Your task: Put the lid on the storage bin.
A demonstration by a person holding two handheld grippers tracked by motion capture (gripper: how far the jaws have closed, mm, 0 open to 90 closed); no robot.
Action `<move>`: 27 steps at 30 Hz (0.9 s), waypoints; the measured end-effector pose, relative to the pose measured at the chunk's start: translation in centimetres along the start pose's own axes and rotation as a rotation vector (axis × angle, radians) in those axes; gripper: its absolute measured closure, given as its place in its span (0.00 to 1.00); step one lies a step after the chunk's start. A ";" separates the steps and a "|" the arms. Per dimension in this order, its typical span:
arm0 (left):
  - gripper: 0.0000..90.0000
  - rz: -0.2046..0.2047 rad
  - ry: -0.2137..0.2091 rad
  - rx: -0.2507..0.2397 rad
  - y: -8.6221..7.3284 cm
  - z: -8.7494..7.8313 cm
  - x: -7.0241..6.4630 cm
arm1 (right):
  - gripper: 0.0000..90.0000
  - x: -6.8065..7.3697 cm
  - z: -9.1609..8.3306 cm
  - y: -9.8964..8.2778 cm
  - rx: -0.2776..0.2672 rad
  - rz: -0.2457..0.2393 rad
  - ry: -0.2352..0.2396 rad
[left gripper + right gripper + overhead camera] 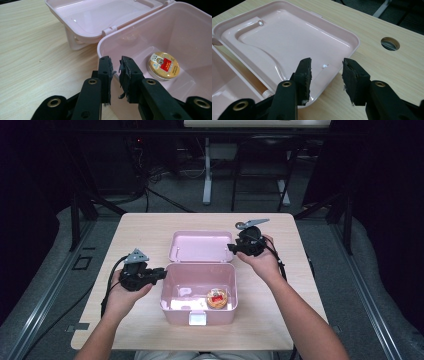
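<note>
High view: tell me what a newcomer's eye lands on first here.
A pink box sits open mid-table, its lid flat behind it. A round gold tin with a red label lies alone on the box floor, towards the right. The left tongs straddle the box's left wall, while the right tongs hover open at the lid's right corner.

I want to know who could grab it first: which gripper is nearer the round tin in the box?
Left. The left gripper is at the pink box's left wall, its jaws astride the rim, with the tin just inside. The right gripper is over the open lid's corner.
</note>
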State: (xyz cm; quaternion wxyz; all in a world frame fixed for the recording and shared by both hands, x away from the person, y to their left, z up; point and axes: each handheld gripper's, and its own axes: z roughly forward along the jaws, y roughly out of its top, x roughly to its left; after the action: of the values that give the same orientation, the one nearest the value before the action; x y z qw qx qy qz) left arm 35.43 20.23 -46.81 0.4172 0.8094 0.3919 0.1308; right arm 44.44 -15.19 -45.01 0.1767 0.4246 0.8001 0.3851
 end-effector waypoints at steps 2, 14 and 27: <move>0.87 -0.002 0.006 -0.001 0.0 0.1 -0.1 | 0.65 -0.1 0.2 0.0 0.002 0.005 -0.005; 0.88 0.000 0.001 0.000 0.0 0.0 -0.1 | 0.65 -1.1 2.1 0.2 0.031 0.076 -0.051; 0.89 -0.002 0.005 -0.007 -0.1 0.0 -0.2 | 0.65 -1.5 4.2 1.1 0.048 0.104 -0.092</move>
State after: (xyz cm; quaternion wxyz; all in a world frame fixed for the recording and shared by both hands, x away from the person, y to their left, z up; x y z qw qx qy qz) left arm 35.25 20.12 -46.89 0.4190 0.8073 0.3933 0.1340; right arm 48.42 -14.06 -46.88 0.1828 0.4867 0.7771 0.3547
